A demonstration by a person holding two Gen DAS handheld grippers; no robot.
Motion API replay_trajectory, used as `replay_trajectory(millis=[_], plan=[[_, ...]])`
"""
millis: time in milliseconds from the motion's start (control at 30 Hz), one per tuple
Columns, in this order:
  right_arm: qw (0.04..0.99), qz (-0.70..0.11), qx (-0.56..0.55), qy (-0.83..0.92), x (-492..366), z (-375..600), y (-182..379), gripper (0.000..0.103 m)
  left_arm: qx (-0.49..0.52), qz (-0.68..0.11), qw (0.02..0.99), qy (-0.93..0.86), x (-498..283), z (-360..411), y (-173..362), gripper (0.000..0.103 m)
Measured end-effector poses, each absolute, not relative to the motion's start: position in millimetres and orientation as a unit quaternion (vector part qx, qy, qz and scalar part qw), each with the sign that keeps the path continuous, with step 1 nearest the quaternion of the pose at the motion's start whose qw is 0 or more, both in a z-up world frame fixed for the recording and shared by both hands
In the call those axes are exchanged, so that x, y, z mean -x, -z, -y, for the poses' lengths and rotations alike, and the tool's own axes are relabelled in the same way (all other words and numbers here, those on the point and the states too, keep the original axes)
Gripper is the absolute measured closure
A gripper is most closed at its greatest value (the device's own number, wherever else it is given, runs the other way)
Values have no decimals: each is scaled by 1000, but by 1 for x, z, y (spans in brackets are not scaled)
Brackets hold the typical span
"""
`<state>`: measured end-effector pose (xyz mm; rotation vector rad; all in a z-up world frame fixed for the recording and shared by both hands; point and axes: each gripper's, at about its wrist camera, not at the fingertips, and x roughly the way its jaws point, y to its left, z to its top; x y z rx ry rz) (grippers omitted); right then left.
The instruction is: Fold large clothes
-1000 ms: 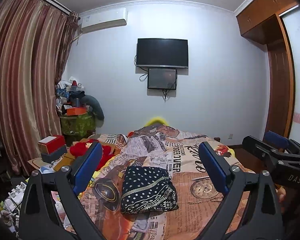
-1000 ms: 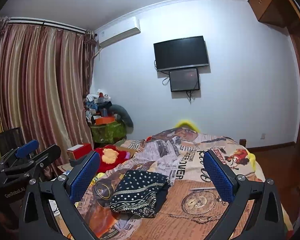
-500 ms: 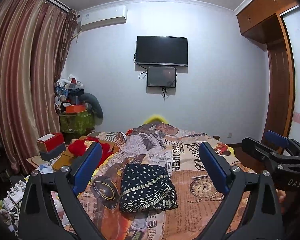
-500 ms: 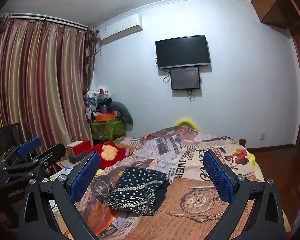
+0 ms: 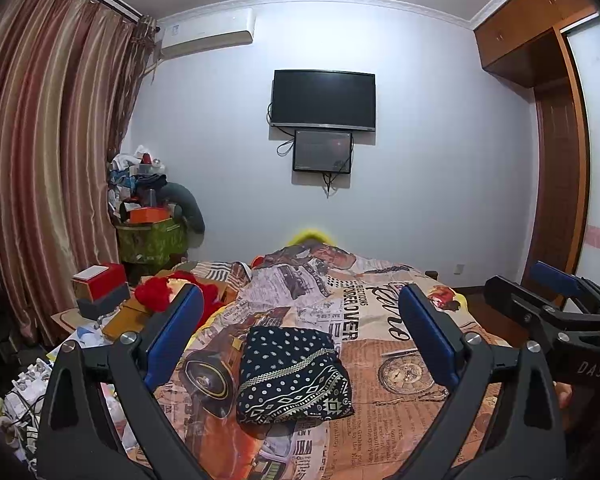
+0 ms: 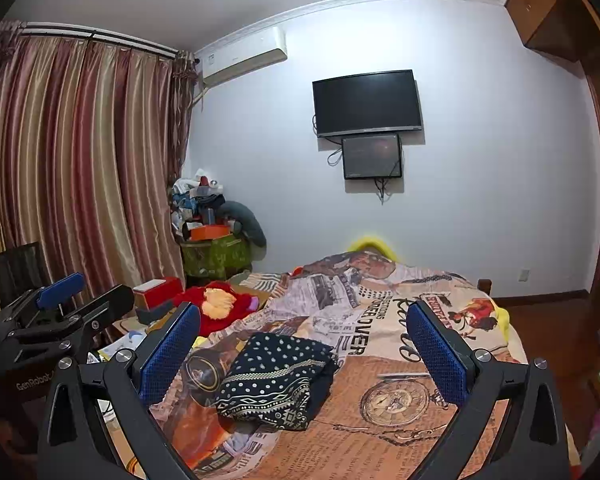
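Observation:
A dark navy garment (image 5: 294, 374) with white dots and a patterned band lies folded in a neat block on the bed's newspaper-print cover (image 5: 380, 320). It also shows in the right wrist view as the same folded garment (image 6: 274, 378). My left gripper (image 5: 300, 336) hangs open above and in front of it, holding nothing. Wide open too is my right gripper (image 6: 304, 350), raised over the bed and apart from the cloth. The right gripper's body (image 5: 556, 312) shows at the right edge of the left wrist view, the left gripper's body (image 6: 56, 320) at the left edge of the right wrist view.
A red plush toy (image 6: 220, 304) and a red box (image 5: 100, 284) lie left of the bed among clutter. A heap of things on a green box (image 5: 152, 236) fills the corner by the curtains (image 5: 40, 160). A wooden wardrobe (image 5: 560, 160) stands at right.
Both views have shifted slightly, with the grippers tilting up a little. The folded garment lies unmoved and both grippers stay open.

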<state>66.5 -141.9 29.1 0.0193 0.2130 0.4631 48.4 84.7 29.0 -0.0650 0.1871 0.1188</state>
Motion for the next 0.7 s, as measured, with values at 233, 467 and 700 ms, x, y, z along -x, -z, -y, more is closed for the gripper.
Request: replay_trajectory(millis=[233,467,700], plan=[[968,-105,-10,-229,-67,142,-29,0,39,-97,993,-56,-51,-85,-29,4],[968,-104,-10,-229,-67,143,-29,0,45,-102,992,-53,-51,-85,-29,3],[967,-104,-11,-231,-68,144,-29,0,43,-103,993,-48,-51,-83,-28,3]])
